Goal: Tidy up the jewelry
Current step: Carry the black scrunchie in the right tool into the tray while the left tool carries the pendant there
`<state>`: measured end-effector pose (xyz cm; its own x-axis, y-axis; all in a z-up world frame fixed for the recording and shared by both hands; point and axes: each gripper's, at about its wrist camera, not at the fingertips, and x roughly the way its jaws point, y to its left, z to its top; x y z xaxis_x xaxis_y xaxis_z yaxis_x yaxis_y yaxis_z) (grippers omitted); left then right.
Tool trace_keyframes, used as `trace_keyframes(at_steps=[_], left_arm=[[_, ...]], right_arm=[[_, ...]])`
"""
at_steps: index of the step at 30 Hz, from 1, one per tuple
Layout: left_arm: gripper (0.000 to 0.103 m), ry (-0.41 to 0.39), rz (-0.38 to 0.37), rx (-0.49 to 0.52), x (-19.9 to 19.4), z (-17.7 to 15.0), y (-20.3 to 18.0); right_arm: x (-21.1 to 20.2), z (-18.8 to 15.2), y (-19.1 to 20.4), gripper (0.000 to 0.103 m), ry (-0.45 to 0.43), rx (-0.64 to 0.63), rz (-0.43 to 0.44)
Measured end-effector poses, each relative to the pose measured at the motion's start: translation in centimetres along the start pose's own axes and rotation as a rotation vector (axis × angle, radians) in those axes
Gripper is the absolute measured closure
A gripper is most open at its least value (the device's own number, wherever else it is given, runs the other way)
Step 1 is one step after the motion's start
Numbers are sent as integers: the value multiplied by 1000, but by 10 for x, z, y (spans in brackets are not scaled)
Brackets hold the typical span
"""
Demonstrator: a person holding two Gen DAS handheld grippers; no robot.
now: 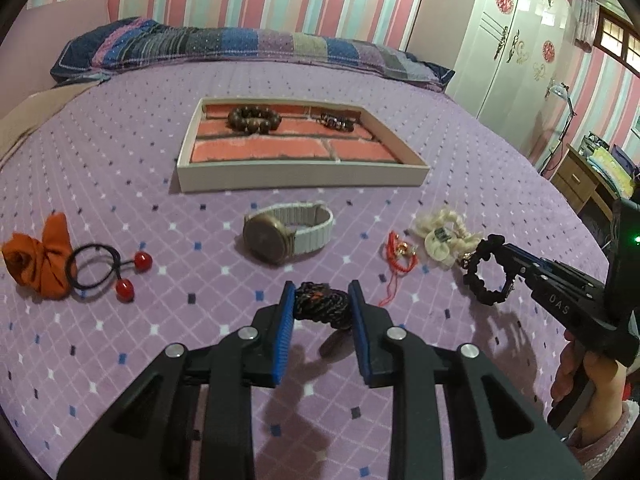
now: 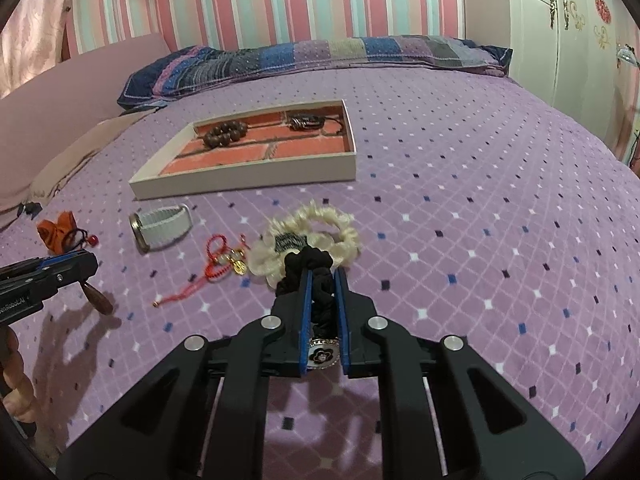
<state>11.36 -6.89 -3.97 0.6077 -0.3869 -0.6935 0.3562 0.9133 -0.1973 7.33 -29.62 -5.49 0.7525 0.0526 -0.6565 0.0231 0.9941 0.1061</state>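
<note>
On the purple diamond-patterned bedspread [image 1: 120, 184], starting at the left, lie an orange fabric flower [image 1: 38, 258] and a black hair elastic with two red balls [image 1: 108, 270], touching each other. Next comes a brass-faced watch with a white woven band [image 1: 286, 232], then a thin red cord bracelet with gold charms [image 1: 400, 254], then a cream ruffled scrunchie [image 1: 444, 236]. Beyond them stands the shallow white tray with a brick-print floor [image 1: 300, 178], already holding a brown wooden bead bracelet [image 1: 254, 119] and a dark beaded bracelet [image 1: 336, 122].

The left gripper [image 1: 322, 298] is clamped on a dark braided cord bracelet with orange flecks [image 1: 320, 304], held clear of the cover (a brown teardrop bead dangles under it in the right wrist view). The right gripper [image 2: 320, 280] is pinched nearly closed on a black ruffled scrunchie with a round flower charm [image 2: 316, 276], also off the bed, just in front of the cream one.

The step in hand looks like the carry: both pieces are picked up and not yet stowed. Next, each hand likely needs to travel forward over the tray wall and release onto a bare patch of the floor, clear of the two bracelets at the back.
</note>
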Motion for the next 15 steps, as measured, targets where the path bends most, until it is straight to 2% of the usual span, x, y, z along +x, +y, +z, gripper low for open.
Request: trace_keyframes(at_steps=[9,15], left_arm=[[76,-34,7,3,-10,26,3],[76,-69,12,7,-11,61,10]], right_arm=[[-8,42,8,91,-65,1,50],[3,79,13,91,-85,4,85]])
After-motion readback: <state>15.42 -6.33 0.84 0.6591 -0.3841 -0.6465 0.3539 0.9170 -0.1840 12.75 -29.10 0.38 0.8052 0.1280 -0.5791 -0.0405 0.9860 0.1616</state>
